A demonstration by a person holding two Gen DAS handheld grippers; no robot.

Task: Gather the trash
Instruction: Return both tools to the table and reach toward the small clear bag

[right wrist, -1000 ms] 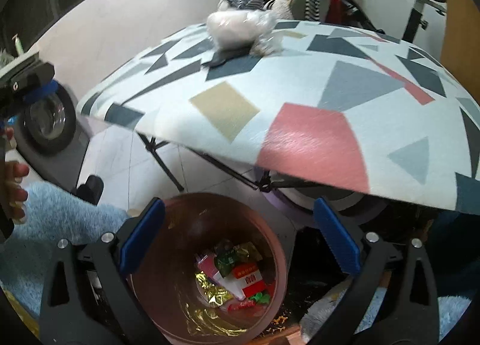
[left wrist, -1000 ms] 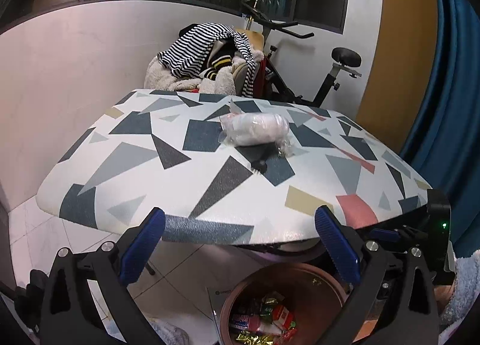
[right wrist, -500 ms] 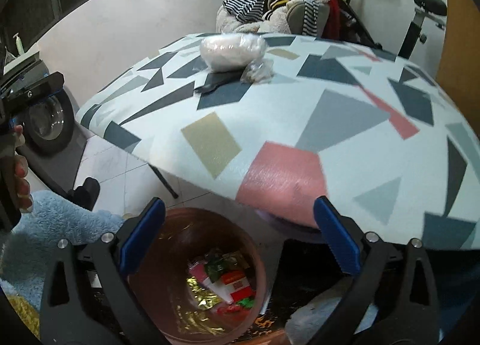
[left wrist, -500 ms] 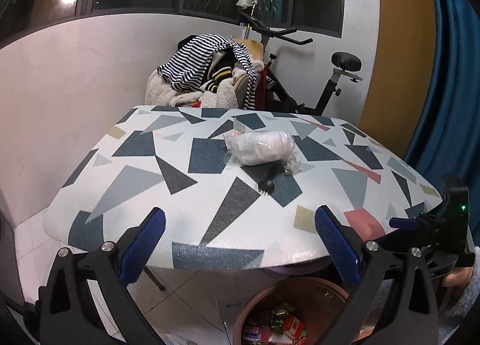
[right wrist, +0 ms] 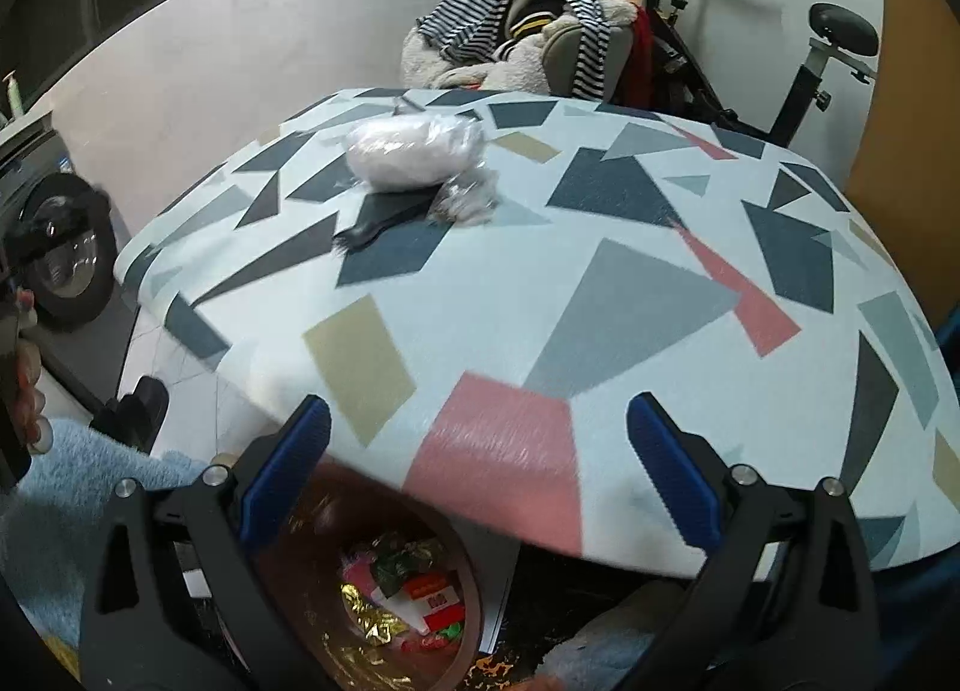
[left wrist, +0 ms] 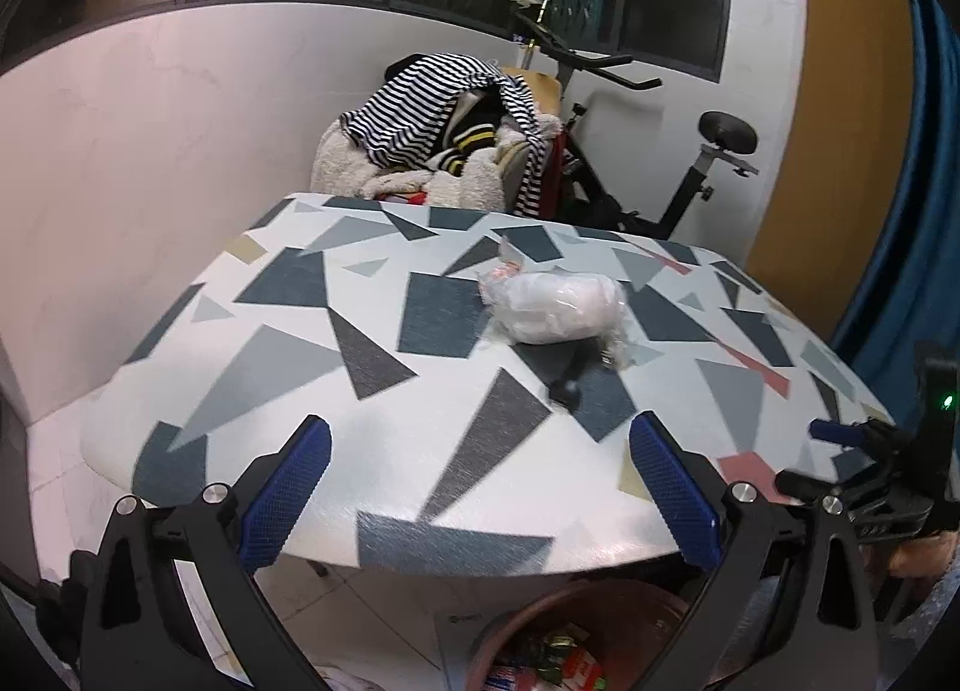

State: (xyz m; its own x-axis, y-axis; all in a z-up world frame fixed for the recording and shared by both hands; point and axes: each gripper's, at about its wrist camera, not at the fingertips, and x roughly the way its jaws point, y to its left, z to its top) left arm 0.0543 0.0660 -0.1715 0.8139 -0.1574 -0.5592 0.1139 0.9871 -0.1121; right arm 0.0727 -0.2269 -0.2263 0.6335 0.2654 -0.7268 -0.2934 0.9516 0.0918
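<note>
- Trash first: we see a clear crinkled plastic bag stuffed with something white and soft [left wrist: 555, 308], shaped like a fat roll, with a twisted tail of loose film at each end and a touch of pink near its left end in the left wrist view.
- It lies on the far half of the table with a white top printed in grey, navy, tan and pink shards [left wrist: 288, 367], about midway across, well apart from both grippers.
- Its long axis runs left to right across the table, roughly parallel to the near edge; the right tail bunches into a small crumpled wad [right wrist: 465, 199] resting on the tabletop.
- A small black flat object [right wrist: 384, 220] pokes out from under the bag towards us; motion blur keeps us from making out what it is.
- Our left gripper [left wrist: 477, 490] has its blue-padded fingers spread wide with nothing between them, hanging over the near table edge.
- Our right gripper [right wrist: 477, 478] is likewise splayed apart and holds nothing.
- Below the near edge sits a round brown bin [right wrist: 462, 577] with shiny wrappers inside; the tabletop and gripper frames cut off much of it.
- At the right of the left wrist view, the other gripper's black body with a green light is only partly visible.
- Behind the table, a striped garment heaped on a chair [left wrist: 438, 114] hides the chair itself.
</note>
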